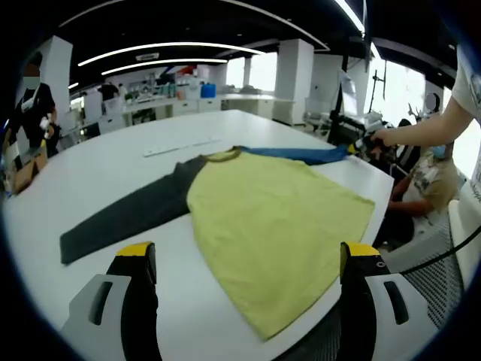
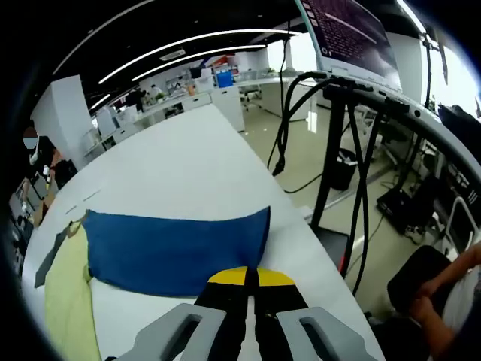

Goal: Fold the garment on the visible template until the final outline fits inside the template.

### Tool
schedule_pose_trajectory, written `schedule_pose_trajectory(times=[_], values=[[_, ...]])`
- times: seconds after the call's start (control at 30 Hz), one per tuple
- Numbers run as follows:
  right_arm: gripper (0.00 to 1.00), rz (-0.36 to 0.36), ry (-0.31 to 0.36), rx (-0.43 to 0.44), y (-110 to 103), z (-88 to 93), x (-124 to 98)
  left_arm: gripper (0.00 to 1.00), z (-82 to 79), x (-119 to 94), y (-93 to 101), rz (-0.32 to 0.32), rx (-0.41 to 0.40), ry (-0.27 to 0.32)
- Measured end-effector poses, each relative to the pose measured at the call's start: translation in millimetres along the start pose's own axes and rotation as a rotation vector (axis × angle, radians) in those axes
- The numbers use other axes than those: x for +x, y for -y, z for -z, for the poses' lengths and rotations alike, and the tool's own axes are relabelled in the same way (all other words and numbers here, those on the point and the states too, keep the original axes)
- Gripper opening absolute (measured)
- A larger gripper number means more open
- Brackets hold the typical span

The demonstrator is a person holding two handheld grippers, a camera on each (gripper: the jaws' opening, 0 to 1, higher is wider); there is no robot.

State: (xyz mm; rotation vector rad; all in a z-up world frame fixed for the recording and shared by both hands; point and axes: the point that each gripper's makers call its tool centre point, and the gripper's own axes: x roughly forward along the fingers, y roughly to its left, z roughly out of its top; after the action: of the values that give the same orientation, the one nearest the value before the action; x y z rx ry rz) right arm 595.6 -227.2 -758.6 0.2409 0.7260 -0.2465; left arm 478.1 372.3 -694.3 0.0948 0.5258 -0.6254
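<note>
In the left gripper view we see our left gripper (image 1: 248, 263) with its two yellow-tipped black jaws spread wide apart and holding nothing, hovering above the near edge of a wide white table (image 1: 113, 165). Between and beyond those jaws lies the garment, a long-sleeved shirt with a yellow-green body (image 1: 274, 226), spread flat on the table with its hem toward us and one lower corner reaching the table's edge. Its dark grey sleeve (image 1: 128, 214) stretches flat to the left. Its blue sleeve (image 1: 301, 155) runs away to the right from the collar, toward the far right edge, where the other gripper (image 1: 366, 144) sits at the cuff under a person's arm (image 1: 421, 131).

In the right gripper view, our right gripper (image 2: 250, 277) has its yellow-tipped jaws pressed together at the near edge of the blue sleeve; it seems to pinch the fabric, though the contact itself is hidden under the tips. The blue sleeve lies broad and flat on the white table, with the yellow-green body at its left. Black cables (image 2: 289, 120) hang off a stand beyond the table's right edge.
</note>
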Motion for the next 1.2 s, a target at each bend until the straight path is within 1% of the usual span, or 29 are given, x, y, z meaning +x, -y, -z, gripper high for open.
schedule_pose_trajectory(times=[0.17, 0.2, 0.4, 0.53, 0.7, 0.77, 0.9, 1.1, 1.2], values=[[0.00, -0.031, 0.018, -0.002, -5.3, -8.5, 1.2, 0.99, 0.3, -0.4, 1.6, 0.004, 0.001, 0.002], [0.00, -0.040, 0.026, -0.014, -12.6, -10.0, -2.7, 0.99, 0.2, -0.4, 1.7, 0.004, 0.000, 0.004], [0.00, -0.078, 0.051, -0.029, -26.6, -20.1, -0.6, 0.99, -2.7, -1.9, -1.4, -0.004, 0.002, 0.021], [0.00, -0.107, 0.068, -0.046, -45.4, -22.8, -4.3, 0.99, -4.7, -2.5, -2.9, -0.005, 0.006, 0.028], [0.00, -0.151, 0.102, -0.044, -76.6, -25.2, -12.8, 0.99, -6.0, -2.9, -2.5, -0.002, 0.009, 0.031], [0.00, -0.160, 0.110, -0.050, -83.5, -26.1, -14.6, 0.99, -6.9, -3.3, -1.9, 0.001, 0.008, 0.036], [0.00, -0.194, 0.128, -0.053, -104.5, -29.1, -17.5, 0.99, -6.3, -3.9, -0.8, 0.005, 0.011, 0.034], [0.00, -0.219, 0.133, -0.070, -123.2, -30.5, -16.2, 0.99, -9.9, -4.2, 1.2, 0.014, 0.003, 0.056], [0.00, -0.244, 0.133, -0.065, -135.1, -31.1, -15.8, 0.99, -10.7, -4.4, 1.7, 0.014, 0.010, 0.057]])
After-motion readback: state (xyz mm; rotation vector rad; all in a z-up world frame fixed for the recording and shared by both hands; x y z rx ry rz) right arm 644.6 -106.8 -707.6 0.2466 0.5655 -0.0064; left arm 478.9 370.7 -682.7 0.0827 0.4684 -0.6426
